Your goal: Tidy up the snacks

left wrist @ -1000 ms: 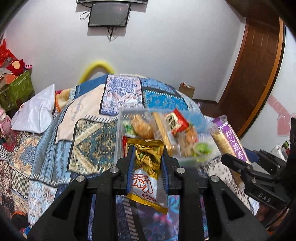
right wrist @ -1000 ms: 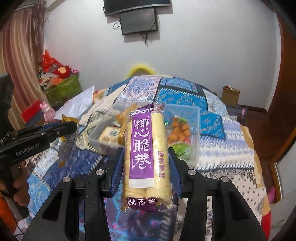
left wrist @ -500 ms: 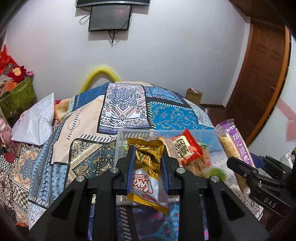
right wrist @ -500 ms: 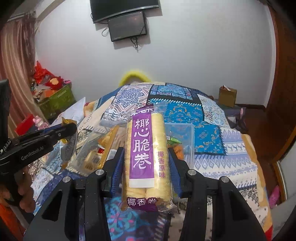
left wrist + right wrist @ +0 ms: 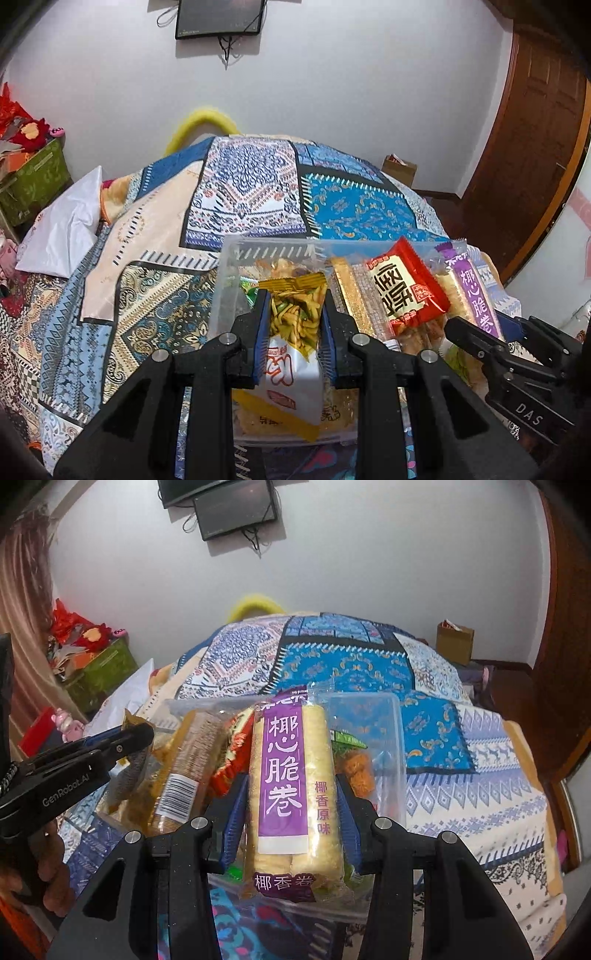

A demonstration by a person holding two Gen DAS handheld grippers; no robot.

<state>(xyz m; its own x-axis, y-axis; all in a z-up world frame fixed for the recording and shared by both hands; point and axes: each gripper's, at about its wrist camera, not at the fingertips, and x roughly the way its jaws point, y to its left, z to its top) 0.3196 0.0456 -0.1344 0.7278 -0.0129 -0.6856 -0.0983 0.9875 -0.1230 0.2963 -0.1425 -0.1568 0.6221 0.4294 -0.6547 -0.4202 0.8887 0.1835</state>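
My left gripper (image 5: 293, 310) is shut on a yellow-and-white snack packet (image 5: 293, 354) and holds it over the near left part of a clear plastic box (image 5: 227, 284) on the bed. My right gripper (image 5: 290, 794) is shut on a purple-labelled pack of coconut rolls (image 5: 293, 786) and holds it over the same clear box (image 5: 388, 734). The box holds several snacks, among them a red packet (image 5: 404, 291) and a long gold bar (image 5: 351, 299). The coconut roll pack (image 5: 474, 295) and the right gripper (image 5: 476, 334) also show in the left wrist view. The left gripper (image 5: 136, 738) shows in the right wrist view.
The box sits on a bed with a blue patchwork quilt (image 5: 258, 199). A white pillow (image 5: 62, 232) lies at the left. A green crate (image 5: 29, 181) stands by the wall. A brown door (image 5: 532, 147) and a small cardboard box (image 5: 454, 642) are at the right.
Both grippers have moved forward and down towards the clear box with their packets still held. The box and its snacks now sit right under the fingers.
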